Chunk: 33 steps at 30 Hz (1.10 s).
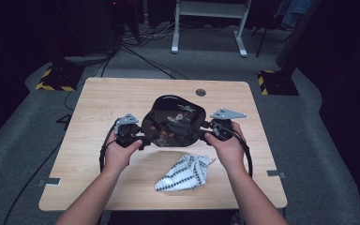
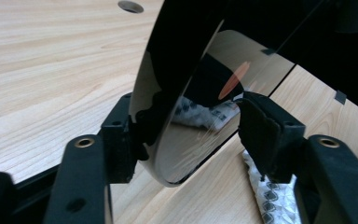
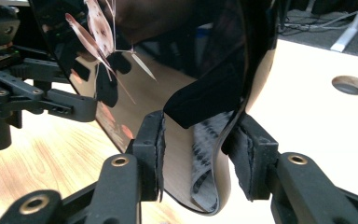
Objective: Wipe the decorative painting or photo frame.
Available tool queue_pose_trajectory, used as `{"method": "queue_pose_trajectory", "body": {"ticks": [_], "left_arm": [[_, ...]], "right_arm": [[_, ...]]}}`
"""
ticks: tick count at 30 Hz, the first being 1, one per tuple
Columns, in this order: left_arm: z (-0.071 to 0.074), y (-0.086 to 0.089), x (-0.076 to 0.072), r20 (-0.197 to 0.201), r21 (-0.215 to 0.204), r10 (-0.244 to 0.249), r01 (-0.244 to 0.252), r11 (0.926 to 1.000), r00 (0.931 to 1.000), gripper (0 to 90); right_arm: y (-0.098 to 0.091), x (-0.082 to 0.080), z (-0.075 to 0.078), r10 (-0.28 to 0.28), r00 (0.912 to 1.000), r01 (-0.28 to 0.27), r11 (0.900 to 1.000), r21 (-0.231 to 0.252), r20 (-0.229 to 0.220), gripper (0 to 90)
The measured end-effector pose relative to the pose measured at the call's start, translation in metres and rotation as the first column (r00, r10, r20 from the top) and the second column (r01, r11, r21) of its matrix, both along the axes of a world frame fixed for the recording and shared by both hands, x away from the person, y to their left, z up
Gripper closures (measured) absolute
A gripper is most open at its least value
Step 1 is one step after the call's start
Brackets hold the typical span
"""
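Surroundings, L to R: black/yellow floor base (image 1: 56,78) off the surface's (image 1: 98,101) far-left corner; round cable hole (image 1: 200,92) near far edge; patterned cloth (image 1: 183,173) crumpled near front edge, just below the tray; white desk frame (image 1: 206,23) on the floor beyond.

Black lacquer tray (image 1: 174,121): approx. centre of the surface, between both tongs, long axis running L–R, decorated face toward the overhead camera.

Left tongs (image 1: 140,139): straddle tray's L rim; one pad on it, other pad (image 2: 261,126) stands off, so wide, no clamp. Right tongs (image 1: 205,132): astride R rim, pads (image 3: 151,149) close to both faces; clamped or not, cannot tell.
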<state>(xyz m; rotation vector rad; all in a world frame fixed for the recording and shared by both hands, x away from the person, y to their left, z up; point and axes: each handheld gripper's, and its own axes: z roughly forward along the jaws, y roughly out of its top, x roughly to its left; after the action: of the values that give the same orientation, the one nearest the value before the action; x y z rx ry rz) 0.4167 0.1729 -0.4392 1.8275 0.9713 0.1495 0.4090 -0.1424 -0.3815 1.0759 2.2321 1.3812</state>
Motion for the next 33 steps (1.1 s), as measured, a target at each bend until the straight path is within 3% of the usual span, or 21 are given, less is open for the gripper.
{"method": "queue_pose_trajectory", "body": {"ticks": [6, 15, 27, 31, 33], "left_arm": [[-0.01, -0.002, 0.009, -0.021, 0.009, -0.032, 0.032, 0.9994, 0.9993, 36.7], [-0.02, 0.0, 0.021, -0.061, -0.027, -0.046, 0.044, 0.9987, 0.9971, 29.0], [-0.019, -0.005, 0.026, -0.021, -0.02, -0.044, 0.043, 0.9989, 0.9988, 24.1], [-0.014, 0.0, 0.019, 0.03, 0.046, 0.023, -0.025, 0.9987, 0.9993, 21.6], [-0.012, 0.005, 0.014, 0.041, 0.035, 0.021, -0.022, 0.9991, 0.9989, 21.4]], "right_arm": [[-0.001, -0.005, -0.008, -0.027, 0.9991, 0.027, 0.9996, 0.002, -0.033, 60.2], [0.002, -0.011, -0.019, -0.036, 0.9981, 0.036, 0.9992, 0.014, -0.05, 60.4], [-0.002, -0.013, -0.03, -0.036, 0.9981, 0.039, 0.9973, 0.062, -0.049, 54.5], [-0.001, -0.012, -0.03, -0.042, 0.9985, 0.043, 0.9976, 0.054, -0.036, 51.7], [-0.001, -0.012, -0.029, -0.047, 0.9987, 0.048, 0.9978, 0.047, -0.022, 51.0]]}}
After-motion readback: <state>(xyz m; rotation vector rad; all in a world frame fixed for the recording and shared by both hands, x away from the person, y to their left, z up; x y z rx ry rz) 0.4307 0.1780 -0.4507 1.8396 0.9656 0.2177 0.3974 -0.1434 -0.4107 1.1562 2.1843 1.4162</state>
